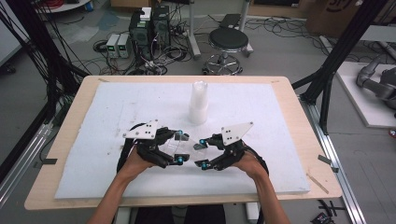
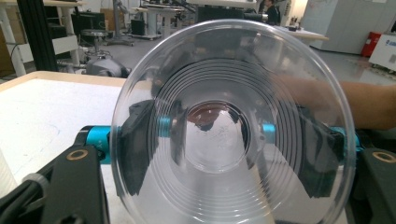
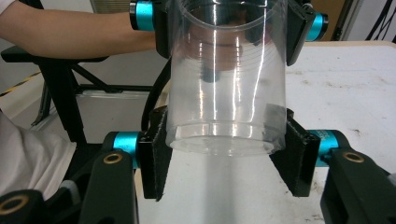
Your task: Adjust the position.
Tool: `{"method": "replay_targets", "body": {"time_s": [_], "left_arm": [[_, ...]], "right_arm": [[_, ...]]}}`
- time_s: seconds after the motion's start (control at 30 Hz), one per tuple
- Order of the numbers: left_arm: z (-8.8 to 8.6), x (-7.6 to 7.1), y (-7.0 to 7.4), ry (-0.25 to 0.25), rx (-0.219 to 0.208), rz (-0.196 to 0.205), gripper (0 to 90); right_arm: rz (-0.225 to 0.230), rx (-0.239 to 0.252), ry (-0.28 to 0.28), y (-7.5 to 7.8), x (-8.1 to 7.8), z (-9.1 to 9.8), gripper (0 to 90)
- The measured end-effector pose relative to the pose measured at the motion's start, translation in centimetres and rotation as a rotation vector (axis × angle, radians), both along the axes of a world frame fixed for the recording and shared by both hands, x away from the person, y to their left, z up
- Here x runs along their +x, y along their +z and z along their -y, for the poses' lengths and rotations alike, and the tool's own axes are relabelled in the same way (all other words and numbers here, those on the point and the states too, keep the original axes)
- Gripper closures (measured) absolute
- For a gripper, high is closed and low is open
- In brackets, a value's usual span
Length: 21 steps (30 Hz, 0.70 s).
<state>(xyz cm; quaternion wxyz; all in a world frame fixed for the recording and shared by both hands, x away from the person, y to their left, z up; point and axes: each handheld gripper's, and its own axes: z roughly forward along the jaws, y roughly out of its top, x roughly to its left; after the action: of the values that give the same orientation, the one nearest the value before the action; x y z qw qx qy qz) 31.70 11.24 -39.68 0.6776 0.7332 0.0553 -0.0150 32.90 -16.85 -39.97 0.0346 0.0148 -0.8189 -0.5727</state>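
Note:
A clear plastic cup [image 1: 189, 145] lies on its side in the air just above the white mat, held between both grippers. My left gripper [image 1: 180, 146] is shut on its wide rim end, and the cup's open mouth [image 2: 219, 70] faces that camera. My right gripper [image 1: 202, 152] is shut on the narrow base end, its pads [image 3: 154, 154] pressing both sides of the cup [image 3: 224, 84]. The left gripper [image 3: 229, 18] shows at the cup's far end in the right gripper view. The right gripper [image 2: 215, 126] is seen through the cup in the left gripper view.
A tall stack of whitish cups [image 1: 198, 102] stands upright on the white mat [image 1: 116, 102], behind the grippers at mid-table. The mat covers most of the wooden table [image 1: 299, 121]. A stool [image 1: 228, 42] and black frame posts [image 1: 327, 79] stand beyond the table.

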Motion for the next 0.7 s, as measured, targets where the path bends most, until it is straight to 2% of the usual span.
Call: {"method": "replay_targets", "body": {"time_s": [0.1,0.13,0.2,0.3,0.57,0.63,0.7], "left_arm": [[-0.03,-0.01,0.02,-0.005,0.007,0.001,30.3],[-0.03,-0.03,0.02,-0.004,0.008,-0.003,30.4],[-0.10,0.03,0.03,0.004,0.016,0.001,30.4],[-0.13,0.03,0.03,0.005,0.012,-0.001,30.3],[-0.40,-0.05,0.12,0.008,0.028,0.003,30.4],[-0.62,0.01,0.20,0.013,0.048,0.004,30.4],[-0.81,0.18,0.36,0.034,0.087,0.005,30.4]], "right_arm": [[0.002,-0.004,-0.003,-0.04,-0.03,-0.07,42.6],[-0.004,-0.006,-0.003,-0.05,-0.07,-0.11,39.8],[-0.027,-0.015,-0.009,-0.14,-0.07,-0.34,25.2],[-0.014,-0.039,-0.027,-0.03,-0.24,-0.79,18.1],[-0.025,-0.040,-0.068,0.12,-0.28,-0.87,13.9],[-0.031,-0.042,-0.089,0.09,-0.33,-0.67,13.7],[-0.026,-0.047,-0.104,0.05,-0.40,-0.41,13.6]]}}
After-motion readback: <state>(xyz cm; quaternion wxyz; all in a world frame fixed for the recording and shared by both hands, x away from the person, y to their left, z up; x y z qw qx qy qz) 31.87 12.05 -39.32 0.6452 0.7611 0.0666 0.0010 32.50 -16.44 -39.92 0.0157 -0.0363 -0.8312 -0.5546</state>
